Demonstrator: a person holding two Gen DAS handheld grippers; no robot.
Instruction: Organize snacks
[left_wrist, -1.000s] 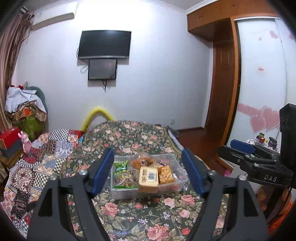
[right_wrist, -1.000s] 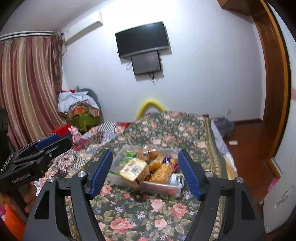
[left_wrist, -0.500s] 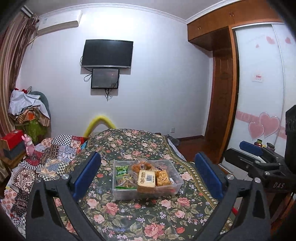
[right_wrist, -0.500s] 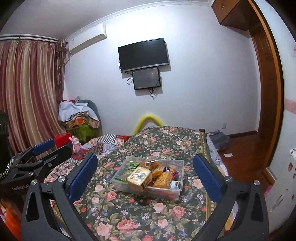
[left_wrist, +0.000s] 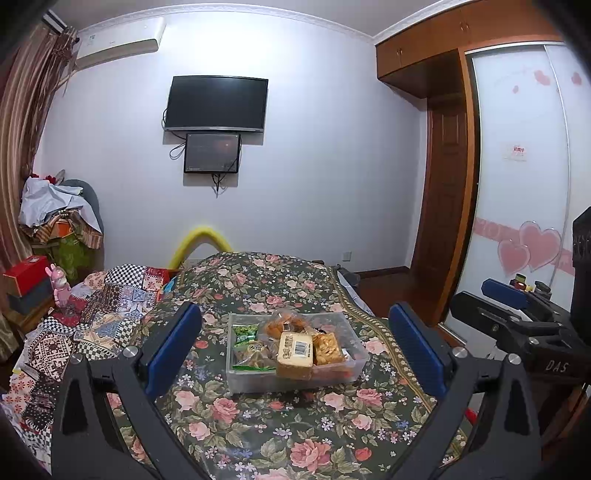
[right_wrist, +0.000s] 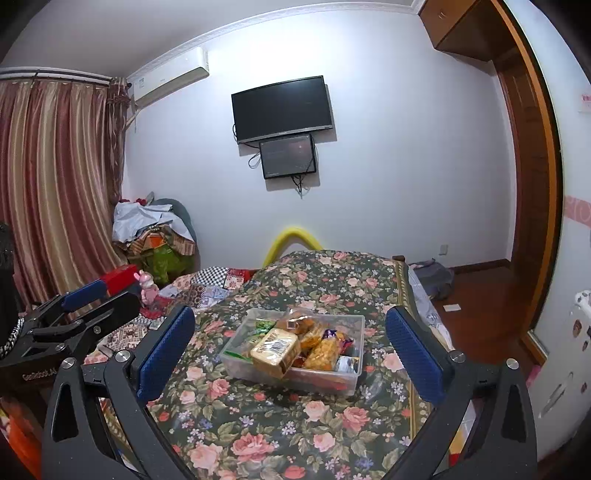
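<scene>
Both grippers' jaws now wider, empty, short of clear rectangular plastic bin (left_wrist: 360, 354) of crinkly snack packets (left_wrist: 294, 349).

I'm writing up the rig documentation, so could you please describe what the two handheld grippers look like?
Both the left gripper and the right gripper have black, angular frames with triangular cut-outs and silver screw heads. Each finger carries a long blue textured pad. White lettering, partly legible, marks the side of each body.

I see a dark green bedspread (left_wrist: 258, 417) with pink roses, a clear tub (left_wrist: 354, 363), a tan packet (left_wrist: 295, 350), blue pads (left_wrist: 173, 349).
</scene>
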